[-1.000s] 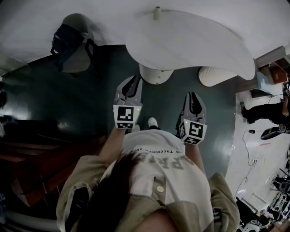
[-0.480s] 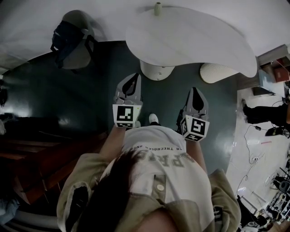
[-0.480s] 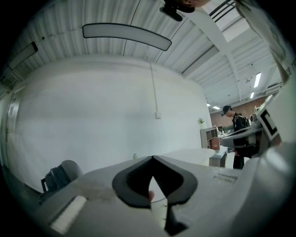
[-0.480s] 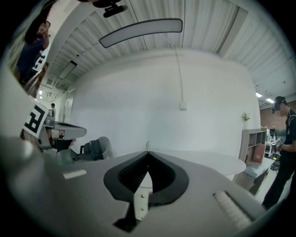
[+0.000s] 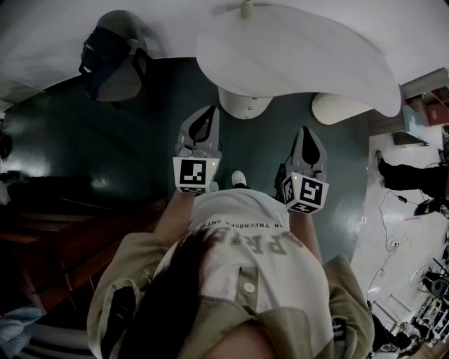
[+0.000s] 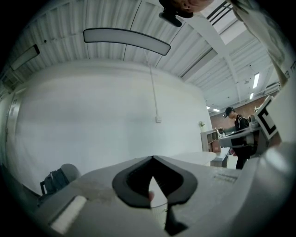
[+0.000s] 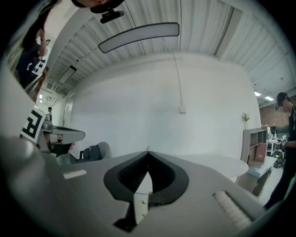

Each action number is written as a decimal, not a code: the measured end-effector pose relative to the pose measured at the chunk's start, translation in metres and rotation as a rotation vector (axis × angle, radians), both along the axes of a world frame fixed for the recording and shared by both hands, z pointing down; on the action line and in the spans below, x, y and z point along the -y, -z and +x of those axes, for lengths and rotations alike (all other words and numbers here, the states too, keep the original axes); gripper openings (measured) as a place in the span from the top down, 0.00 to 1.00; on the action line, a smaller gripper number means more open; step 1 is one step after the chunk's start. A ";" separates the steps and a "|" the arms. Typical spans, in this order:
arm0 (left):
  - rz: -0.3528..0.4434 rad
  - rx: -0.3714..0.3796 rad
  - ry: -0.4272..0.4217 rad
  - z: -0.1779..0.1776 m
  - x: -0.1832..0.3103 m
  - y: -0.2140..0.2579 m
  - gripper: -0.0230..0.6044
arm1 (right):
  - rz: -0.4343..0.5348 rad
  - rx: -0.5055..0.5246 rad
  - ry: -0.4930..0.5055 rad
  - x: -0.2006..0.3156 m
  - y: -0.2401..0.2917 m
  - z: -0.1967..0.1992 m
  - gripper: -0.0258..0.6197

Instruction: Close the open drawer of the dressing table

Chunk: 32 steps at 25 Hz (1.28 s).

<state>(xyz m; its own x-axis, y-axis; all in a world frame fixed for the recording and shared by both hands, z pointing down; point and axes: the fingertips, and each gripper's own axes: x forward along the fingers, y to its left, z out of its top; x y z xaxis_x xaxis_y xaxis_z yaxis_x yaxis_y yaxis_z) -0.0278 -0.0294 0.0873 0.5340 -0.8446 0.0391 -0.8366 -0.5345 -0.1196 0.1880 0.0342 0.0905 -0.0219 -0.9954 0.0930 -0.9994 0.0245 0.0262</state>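
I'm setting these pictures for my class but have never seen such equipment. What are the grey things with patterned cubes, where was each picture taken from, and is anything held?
No robot here: a person holds a two-jaw tool in each hand, the left gripper and the right gripper, each with a marker cube. The head view comes from a camera on the person's head looking steeply down, so hair, shirt and both tools show above a dark floor. The other two views come from cameras riding on the grippers, looking along their jaws. Both pairs of jaws are together, holding nothing. Ahead stands a white table with a small object at its far edge; a chair with a dark bag is to its left. No drawer shows.
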 end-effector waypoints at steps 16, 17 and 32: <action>0.046 -0.054 0.005 -0.001 -0.002 0.017 0.95 | 0.132 -0.025 -0.026 -0.001 0.033 0.000 0.96; 0.042 -0.056 0.008 -0.002 -0.002 0.018 0.95 | 0.137 -0.028 -0.021 -0.001 0.034 -0.002 0.96; 0.034 -0.058 0.024 -0.006 -0.002 0.021 0.95 | 0.134 -0.031 -0.017 0.001 0.032 -0.003 0.96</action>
<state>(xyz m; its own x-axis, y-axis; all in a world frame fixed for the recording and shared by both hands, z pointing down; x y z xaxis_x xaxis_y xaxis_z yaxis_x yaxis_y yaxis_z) -0.0335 -0.0273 0.0659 0.5139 -0.8576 -0.0202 -0.8554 -0.5105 -0.0883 0.1848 0.0334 0.0588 -0.0039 -0.9992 -0.0402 -0.9983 0.0015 0.0590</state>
